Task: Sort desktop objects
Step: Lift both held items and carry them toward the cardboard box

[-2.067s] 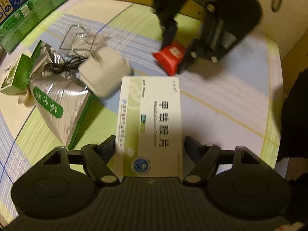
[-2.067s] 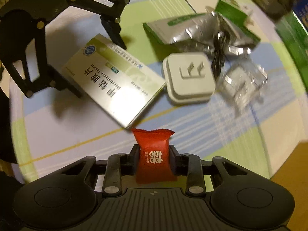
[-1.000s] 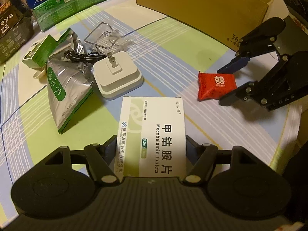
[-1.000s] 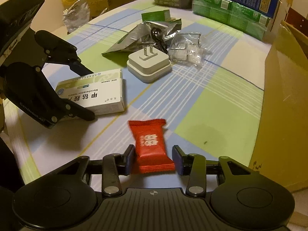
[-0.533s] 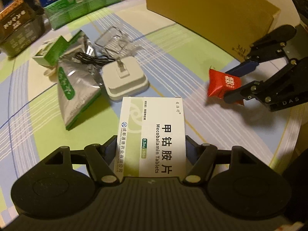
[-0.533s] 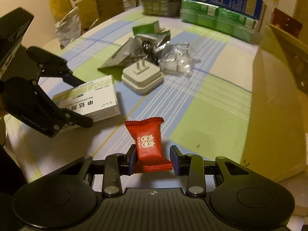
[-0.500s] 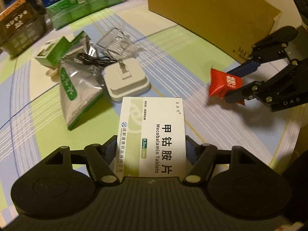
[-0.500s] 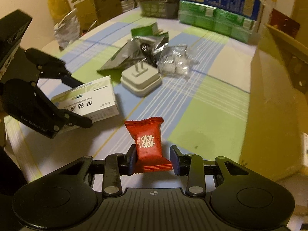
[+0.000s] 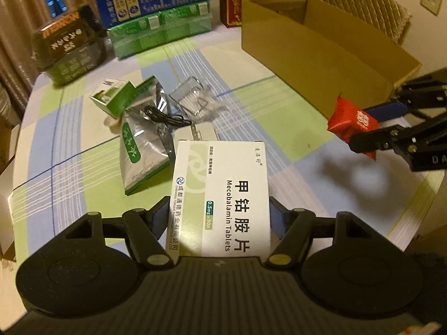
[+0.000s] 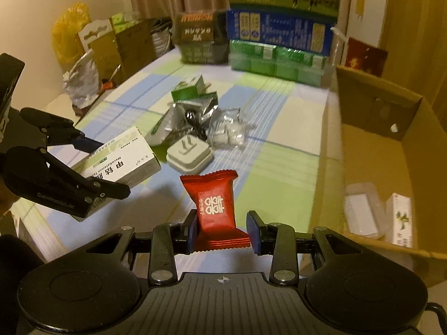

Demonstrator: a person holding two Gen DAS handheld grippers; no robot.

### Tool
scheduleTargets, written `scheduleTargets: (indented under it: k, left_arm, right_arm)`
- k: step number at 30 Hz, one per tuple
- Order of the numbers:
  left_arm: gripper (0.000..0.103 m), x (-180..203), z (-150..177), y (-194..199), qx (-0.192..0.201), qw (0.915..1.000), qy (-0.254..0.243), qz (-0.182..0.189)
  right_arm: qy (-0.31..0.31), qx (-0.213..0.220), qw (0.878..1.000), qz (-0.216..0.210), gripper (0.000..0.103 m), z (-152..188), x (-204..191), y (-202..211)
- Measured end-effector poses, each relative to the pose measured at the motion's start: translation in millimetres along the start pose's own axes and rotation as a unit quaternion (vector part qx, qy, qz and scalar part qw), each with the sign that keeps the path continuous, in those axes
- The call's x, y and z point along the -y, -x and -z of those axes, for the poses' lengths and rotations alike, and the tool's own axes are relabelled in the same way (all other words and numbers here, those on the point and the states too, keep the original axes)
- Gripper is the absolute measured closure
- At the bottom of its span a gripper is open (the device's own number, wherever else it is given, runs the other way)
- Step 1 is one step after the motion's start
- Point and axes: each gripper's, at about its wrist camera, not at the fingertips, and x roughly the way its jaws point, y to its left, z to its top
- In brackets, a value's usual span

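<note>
Left wrist view: the left fingers (image 9: 220, 217) squeeze the pill box (image 9: 223, 192) from both sides. A second ago this box sat low by the desk (image 9: 279, 106); now it is up in the air, and the plug (image 9: 195, 132) and silver bag (image 9: 139, 153) look farther below.

The right fingers (image 10: 222, 230) stand close together and pinch the red candy (image 10: 215, 206). It is lifted off the desk too. The brown carton (image 10: 371, 150) now shows its open inside, with a few things in it.

Both things look ready to go into the carton next.
</note>
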Motion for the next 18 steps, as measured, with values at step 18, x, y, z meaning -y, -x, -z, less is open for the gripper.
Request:
scheduleTargets:
  k: [18]
  left_arm:
    - [0.036,85.4,-63.2,39.2,0.057,0.9979,-0.005,0.029]
  right_arm:
    - [-0.059,0.056,0.993,0.082,0.069,-8.1,71.1,94.7]
